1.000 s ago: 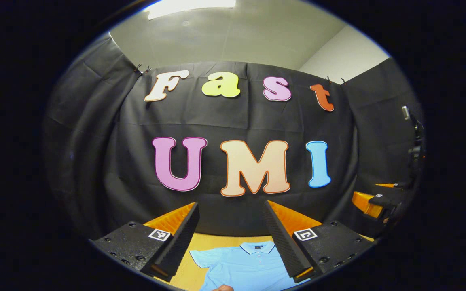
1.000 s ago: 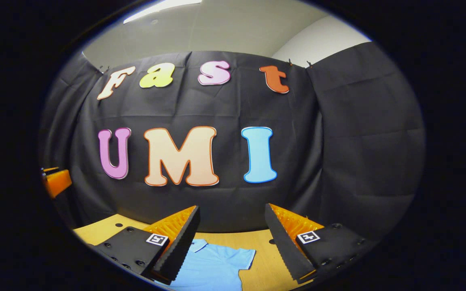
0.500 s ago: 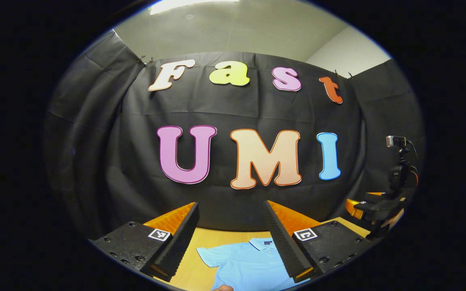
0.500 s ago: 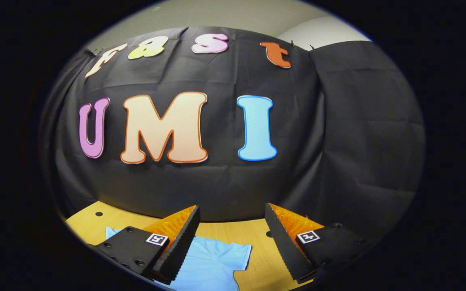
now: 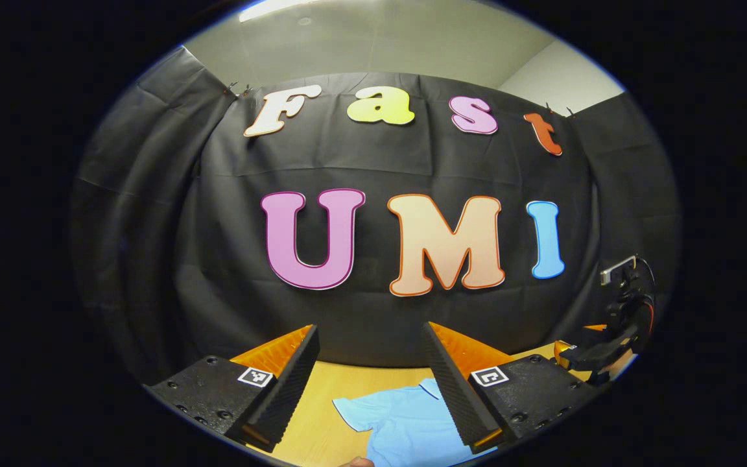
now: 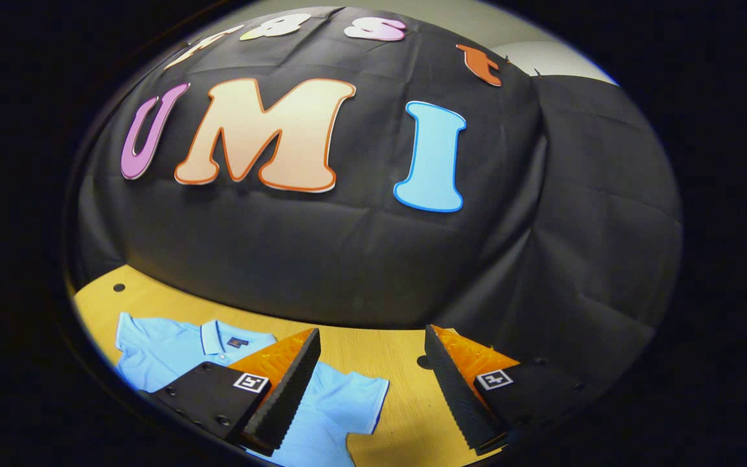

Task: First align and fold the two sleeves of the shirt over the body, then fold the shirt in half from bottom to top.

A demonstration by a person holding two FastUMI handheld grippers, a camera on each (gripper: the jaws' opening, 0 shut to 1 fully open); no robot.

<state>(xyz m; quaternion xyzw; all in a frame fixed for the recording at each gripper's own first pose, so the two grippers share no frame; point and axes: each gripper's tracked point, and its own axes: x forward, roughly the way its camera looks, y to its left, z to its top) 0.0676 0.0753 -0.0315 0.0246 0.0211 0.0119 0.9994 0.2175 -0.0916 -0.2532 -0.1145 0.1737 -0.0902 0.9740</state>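
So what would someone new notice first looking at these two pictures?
A light blue polo shirt lies flat and unfolded on the wooden table, collar toward the black cloth wall. The right gripper hangs open above the shirt's sleeve. The left gripper is also open, over the shirt's other side.

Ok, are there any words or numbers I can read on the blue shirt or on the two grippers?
The tag inside the collar of the shirt: too small to read.
The square markers on the left gripper: black-and-white patterns, no words.
The square markers on the right gripper: patterns too, no words.
Nothing on them can be read.
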